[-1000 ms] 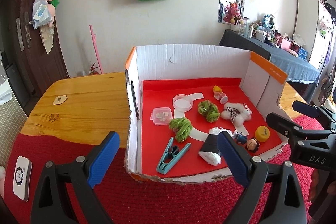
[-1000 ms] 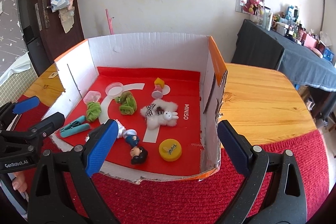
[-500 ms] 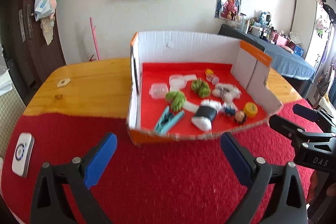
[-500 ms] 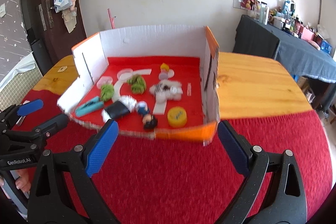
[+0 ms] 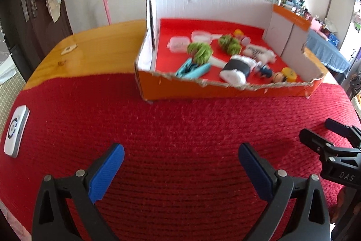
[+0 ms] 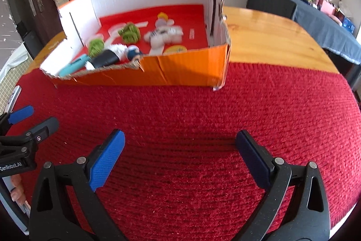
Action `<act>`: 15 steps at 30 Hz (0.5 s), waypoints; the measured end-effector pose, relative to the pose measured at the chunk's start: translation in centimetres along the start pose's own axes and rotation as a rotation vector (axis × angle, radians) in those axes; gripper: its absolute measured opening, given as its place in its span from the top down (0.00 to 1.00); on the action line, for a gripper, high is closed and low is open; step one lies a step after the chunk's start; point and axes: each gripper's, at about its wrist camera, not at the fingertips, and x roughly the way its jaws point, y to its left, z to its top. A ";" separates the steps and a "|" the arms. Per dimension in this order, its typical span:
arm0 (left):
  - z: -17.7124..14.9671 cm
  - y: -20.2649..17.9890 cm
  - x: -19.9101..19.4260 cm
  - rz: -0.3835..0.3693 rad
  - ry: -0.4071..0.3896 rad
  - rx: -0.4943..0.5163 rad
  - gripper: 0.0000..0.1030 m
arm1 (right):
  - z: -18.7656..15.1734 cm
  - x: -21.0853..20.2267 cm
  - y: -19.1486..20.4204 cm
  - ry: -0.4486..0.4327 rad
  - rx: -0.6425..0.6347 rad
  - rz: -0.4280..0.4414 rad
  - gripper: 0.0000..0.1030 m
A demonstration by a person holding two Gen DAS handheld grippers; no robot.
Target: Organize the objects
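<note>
An orange cardboard box (image 5: 225, 89) with a red floor stands on the table ahead of both grippers; it also shows in the right wrist view (image 6: 180, 73). Inside lie a teal clip (image 5: 191, 70), two green yarn bundles (image 5: 199, 51), a black-and-white plush (image 5: 237, 68), a white furry toy (image 6: 162, 36), a small doll (image 5: 267, 73), a yellow cap (image 5: 290, 73) and clear lids (image 5: 178, 43). My left gripper (image 5: 180, 156) is open and empty over the red mat. My right gripper (image 6: 179, 143) is open and empty over the mat, well short of the box.
A red knitted mat (image 5: 180, 128) covers the near part of the wooden table (image 5: 90, 49). A white device (image 5: 15, 134) lies at the mat's left edge. The right gripper shows at the left view's right edge (image 5: 334, 146). A dark covered table (image 6: 315, 15) stands far right.
Both grippers have drawn back and lowered from the box; the box now looks farther away and its orange front wall shows. Both stay open and empty.
</note>
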 end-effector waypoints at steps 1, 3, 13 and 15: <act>-0.1 0.0 0.3 -0.001 0.010 -0.004 0.00 | 0.0 0.1 0.2 0.007 -0.012 -0.006 0.01; -0.2 -0.1 0.4 0.017 0.000 0.009 0.00 | -0.1 0.3 0.6 0.017 -0.033 -0.027 0.00; -0.3 -0.3 0.5 0.040 -0.008 0.000 0.00 | -0.1 0.4 0.5 0.020 -0.010 -0.051 0.00; -0.3 -0.3 0.5 0.042 -0.012 0.001 0.00 | -0.1 0.5 0.6 0.018 -0.007 -0.057 0.00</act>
